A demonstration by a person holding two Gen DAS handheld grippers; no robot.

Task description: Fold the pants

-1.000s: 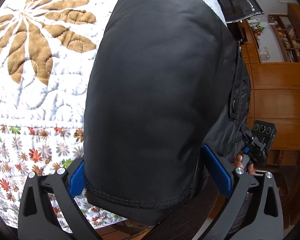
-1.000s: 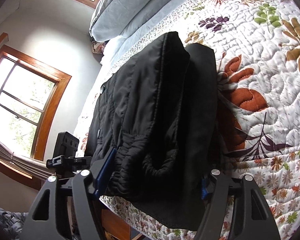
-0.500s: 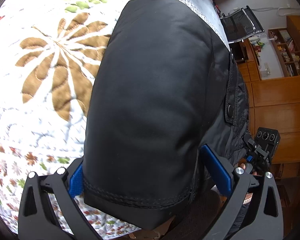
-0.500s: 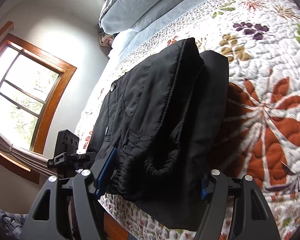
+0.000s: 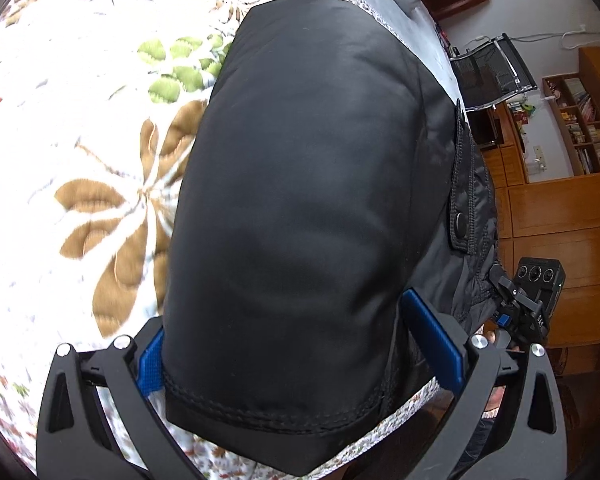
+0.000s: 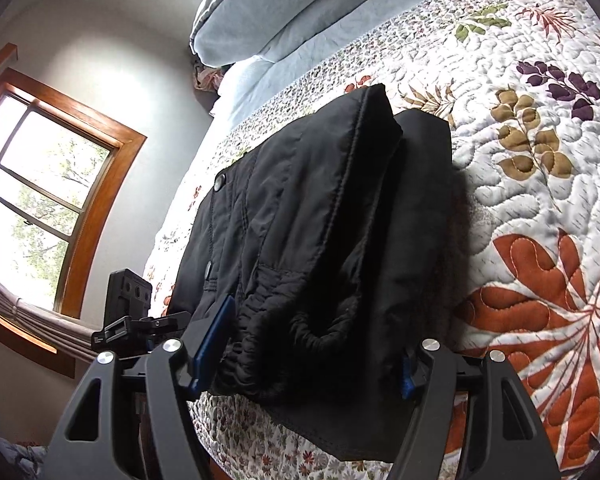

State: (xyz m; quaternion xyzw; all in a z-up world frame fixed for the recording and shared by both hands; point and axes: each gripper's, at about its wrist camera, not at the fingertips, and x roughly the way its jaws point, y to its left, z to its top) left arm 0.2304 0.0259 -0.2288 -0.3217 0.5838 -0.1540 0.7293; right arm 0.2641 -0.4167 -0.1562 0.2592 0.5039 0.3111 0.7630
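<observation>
So we've got the folded black pants point(image 5: 300, 208) sitting on the floral quilt point(image 5: 80, 128) near the bed's edge. Our left gripper point(image 5: 296, 344) has its blue pads spread wide on either side of the bundle, and our right gripper point(image 6: 311, 344) brackets the elastic waistband end just as wide. Honestly can't tell if either really presses in. The fabric hides the fingertips, and the hem is cut off.

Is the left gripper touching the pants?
Touching. In the left wrist view, the left gripper straddles the folded pants, and its blue pads press against the fabric on both sides.
</observation>
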